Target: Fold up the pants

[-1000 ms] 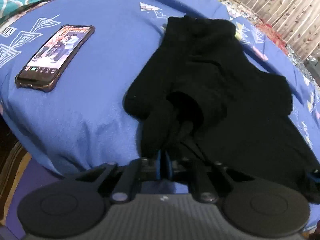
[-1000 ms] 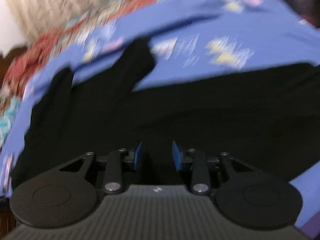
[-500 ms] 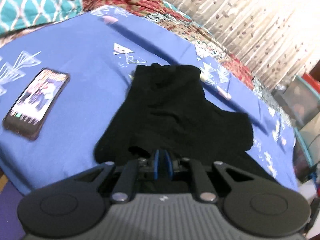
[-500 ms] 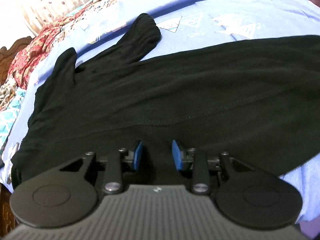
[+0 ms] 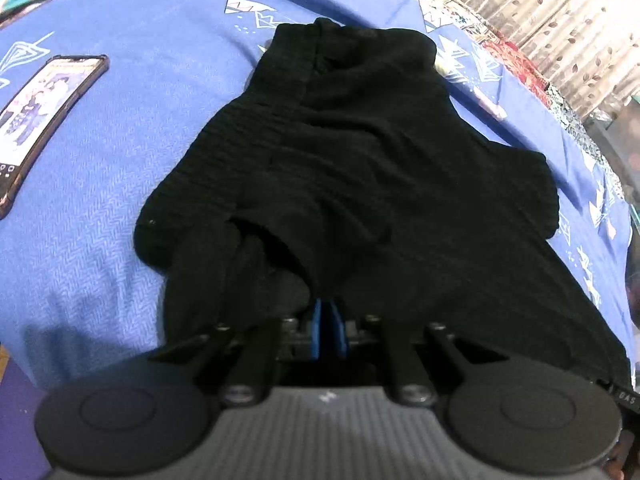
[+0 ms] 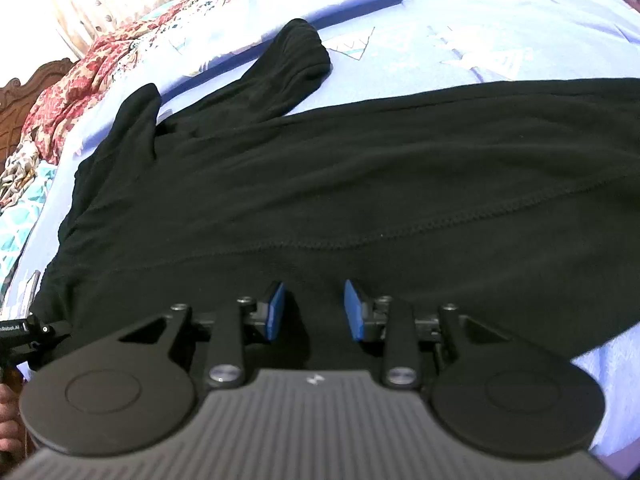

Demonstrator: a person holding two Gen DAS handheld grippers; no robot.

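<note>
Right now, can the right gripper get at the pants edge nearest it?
Probably yes. The right gripper has its jaws apart directly over the black pants, and nothing lies between them and the cloth.

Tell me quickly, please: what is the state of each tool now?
Left tool: closed on the black pants.
Right tool: open over the pants, holding nothing.

Phone [image 5: 44, 120] cut off at left edge; pants [image 6: 360, 184] run past right edge; fabric hides whether my left gripper [image 5: 326, 320] pinches it.
</note>
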